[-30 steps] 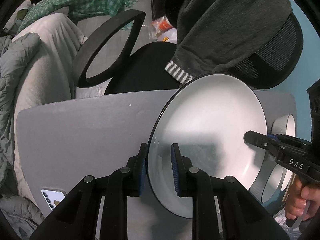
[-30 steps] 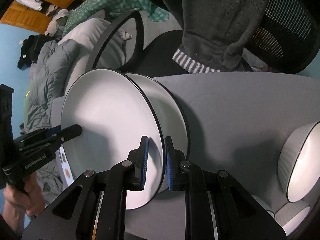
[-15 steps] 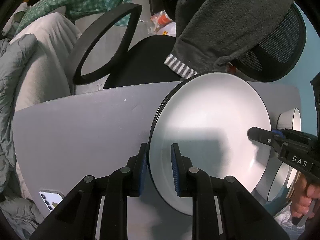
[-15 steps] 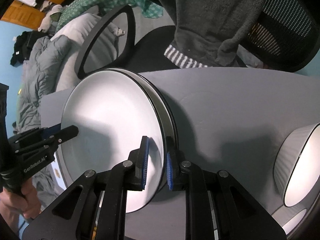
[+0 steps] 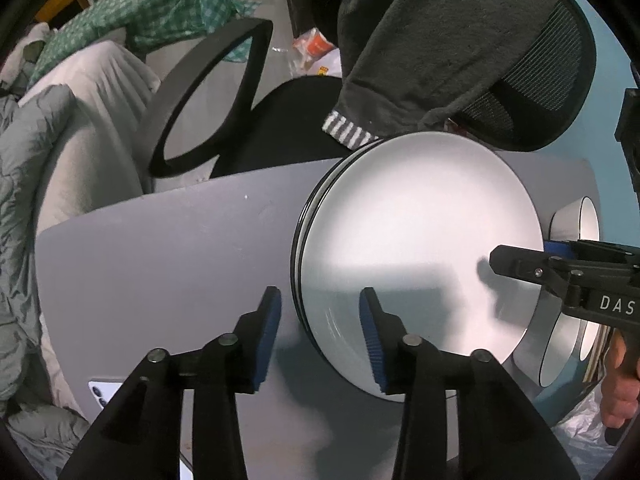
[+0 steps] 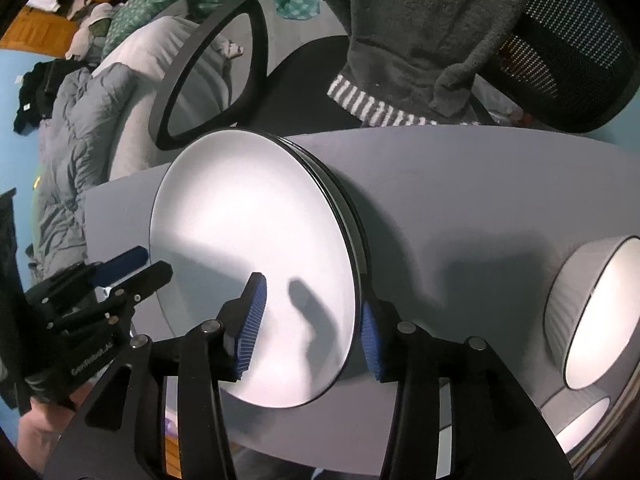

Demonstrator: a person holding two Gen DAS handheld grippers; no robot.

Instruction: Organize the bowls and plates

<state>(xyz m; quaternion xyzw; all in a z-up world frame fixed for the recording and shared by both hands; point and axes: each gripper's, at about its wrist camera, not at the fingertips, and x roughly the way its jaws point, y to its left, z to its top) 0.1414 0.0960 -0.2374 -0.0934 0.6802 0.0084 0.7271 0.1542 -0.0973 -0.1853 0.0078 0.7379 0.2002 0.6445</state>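
With their jaws just opened, the left gripper [image 5: 320, 336] and right gripper [image 6: 310, 330] each straddle opposite rims of the stacked plates [image 5: 420, 240], pads clear; bowls [image 6: 596, 312] sit beyond the right gripper.

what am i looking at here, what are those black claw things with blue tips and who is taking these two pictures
No robot here: a person holds a hand tool in each hand, and each tool ends in a two-finger gripper with blue pads. A small camera on each tool looks along its fingers, so one picture comes from the left gripper and the other from the right gripper.

On the grey table sits a stack of white plates, with white bowls beside it. Both grippers straddle opposite edges of the stack. Their jaws have just been opening, and the pads no longer press the plates, so nothing is held.
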